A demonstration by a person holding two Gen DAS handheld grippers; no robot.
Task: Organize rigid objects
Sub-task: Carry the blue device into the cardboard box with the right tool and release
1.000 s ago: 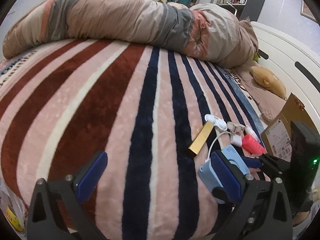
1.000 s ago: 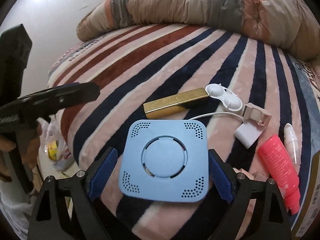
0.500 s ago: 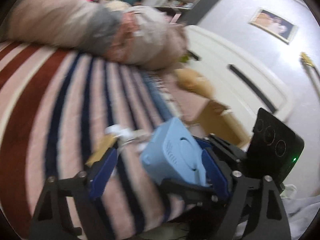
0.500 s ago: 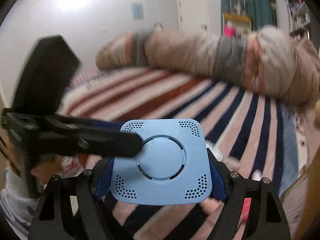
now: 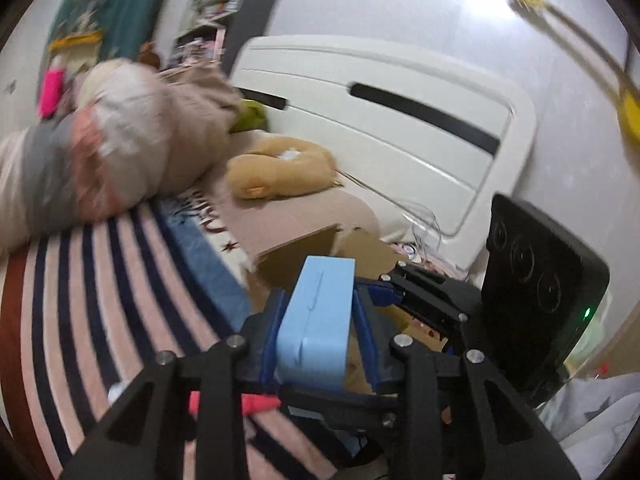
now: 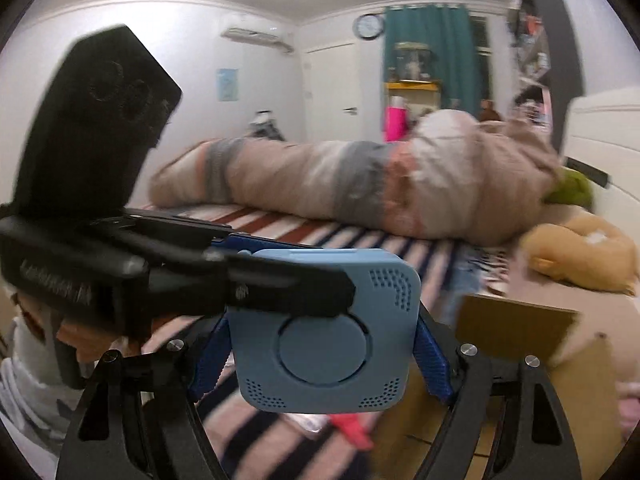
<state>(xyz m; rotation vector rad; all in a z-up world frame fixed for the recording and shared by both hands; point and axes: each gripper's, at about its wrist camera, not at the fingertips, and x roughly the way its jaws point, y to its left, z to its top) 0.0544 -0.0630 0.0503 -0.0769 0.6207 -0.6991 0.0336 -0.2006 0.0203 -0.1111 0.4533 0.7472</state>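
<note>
Blue square device (image 6: 324, 340) held by both grippers above the striped blanket (image 5: 100, 280).
Right gripper (image 6: 320, 360) clamps its side edges, jaws wide; left gripper (image 5: 318, 336) jaws are closing across its flat faces, beside the open cardboard box (image 5: 304, 252).

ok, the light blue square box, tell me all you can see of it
The light blue square plastic box is a flat, rounded-corner case with a raised round disc in the middle of its face, arc slots around it and dotted vent holes at the corners. It hangs in the air above the striped blanket, face toward the right camera. The right tool clamps its two side edges; the left tool, jaws closing, spans its thin edge.
</note>
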